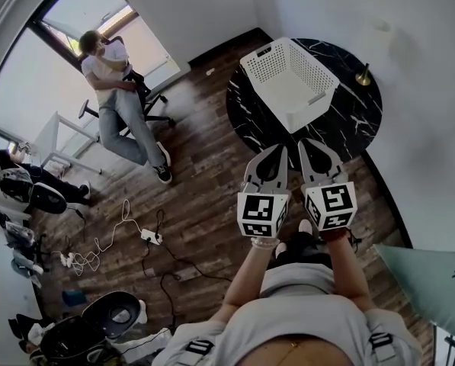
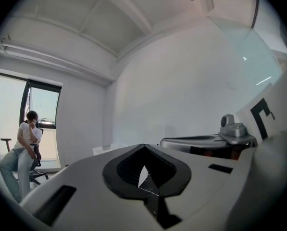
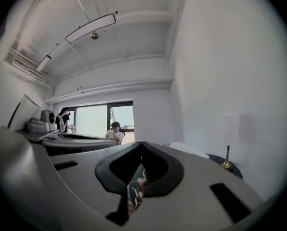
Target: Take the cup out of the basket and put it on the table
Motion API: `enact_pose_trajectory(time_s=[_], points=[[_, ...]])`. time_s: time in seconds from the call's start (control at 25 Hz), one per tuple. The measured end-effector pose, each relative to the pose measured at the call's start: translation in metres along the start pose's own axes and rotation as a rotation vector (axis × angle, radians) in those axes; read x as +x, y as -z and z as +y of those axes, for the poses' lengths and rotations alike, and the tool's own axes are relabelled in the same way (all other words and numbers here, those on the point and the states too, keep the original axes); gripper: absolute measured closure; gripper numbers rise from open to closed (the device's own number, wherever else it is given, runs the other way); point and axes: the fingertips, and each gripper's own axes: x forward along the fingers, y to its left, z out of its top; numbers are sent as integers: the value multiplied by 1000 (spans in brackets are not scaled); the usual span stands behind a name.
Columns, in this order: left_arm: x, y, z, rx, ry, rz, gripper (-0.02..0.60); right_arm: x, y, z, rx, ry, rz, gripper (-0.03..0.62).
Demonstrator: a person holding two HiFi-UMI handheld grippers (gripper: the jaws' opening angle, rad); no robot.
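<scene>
White perforated basket [image 1: 312, 107] stands on the black marble table [image 1: 357, 117], just ahead of my left gripper [image 1: 277, 152] and right gripper [image 1: 307, 145]. Both are held level side by side, jaws pressed together on nothing. The cup cannot be made out in any view. Risk, as I judge it: reaching in with jaws unopened would shove the light basket towards the brass stand [image 1: 362, 75] or topple a cup I cannot yet see.

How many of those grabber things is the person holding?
2. The left hand-held gripper and the right hand-held gripper are side by side, both closed, pointing toward the white basket on the round black table. No others show.
</scene>
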Motion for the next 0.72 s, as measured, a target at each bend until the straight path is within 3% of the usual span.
enact_pose_trajectory(time_s=[0.72], points=[[63,-3,-1,14,-113,29,575,40,-4,-49,4,-128,7,585]])
